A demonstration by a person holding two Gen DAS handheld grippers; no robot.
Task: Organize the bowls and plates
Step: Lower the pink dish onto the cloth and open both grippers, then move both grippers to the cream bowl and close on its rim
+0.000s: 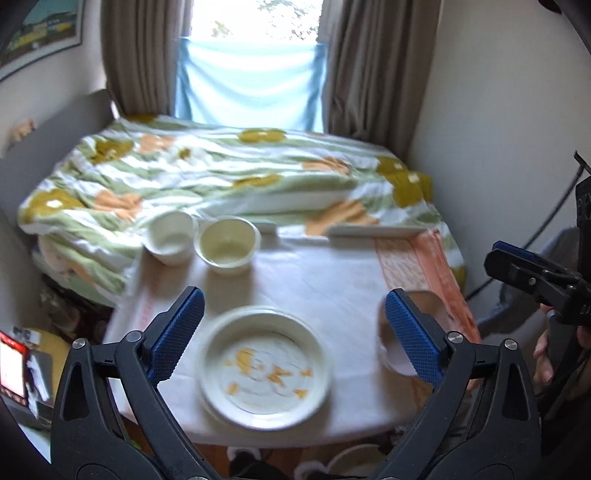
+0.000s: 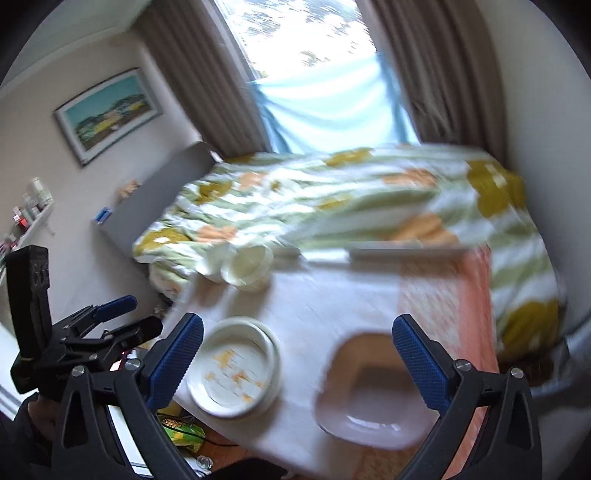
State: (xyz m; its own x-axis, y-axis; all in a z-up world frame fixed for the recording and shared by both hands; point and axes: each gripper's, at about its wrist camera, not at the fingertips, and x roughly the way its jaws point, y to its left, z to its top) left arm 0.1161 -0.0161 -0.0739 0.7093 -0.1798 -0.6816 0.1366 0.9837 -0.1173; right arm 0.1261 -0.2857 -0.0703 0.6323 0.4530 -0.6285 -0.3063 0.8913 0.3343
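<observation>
In the left wrist view, a framed picture point(image 1: 40, 33) sits in the upper left corner of the frame, above a bed with a flowered duvet point(image 1: 207, 173) that fills the middle band. Just below the duvet's edge, left of centre, two small white bowls point(image 1: 171, 236) point(image 1: 228, 244) stand side by side on the worktop point(image 1: 317, 280), which is covered in a white cloth. At lower centre lies a round plate point(image 1: 264, 366) with orange markings on its face; it appears between the two blue-padded fingers of the left gripper point(image 1: 295, 332), which are spread wide and hold nothing. Behind the right finger a squarish brown-rimmed dish point(image 1: 424, 306) is partly hidden. To its right, a pink patterned cloth point(image 1: 421, 266) runs along the worktop's edge. At the far right edge the right gripper point(image 1: 532, 277) is seen side-on — how far its fingers are parted cannot be told from here.

The right wrist view is blurred. The left gripper point(image 2: 110, 321) shows at lower left, the plate point(image 2: 232, 373) just right of the near blue finger, a small bowl point(image 2: 249, 267) at upper centre by the duvet point(image 2: 332, 199). The squarish dish point(image 2: 369, 391) sits at lower right between the fingers of the right gripper point(image 2: 297, 363) — spread wide, gripping nothing.
</observation>
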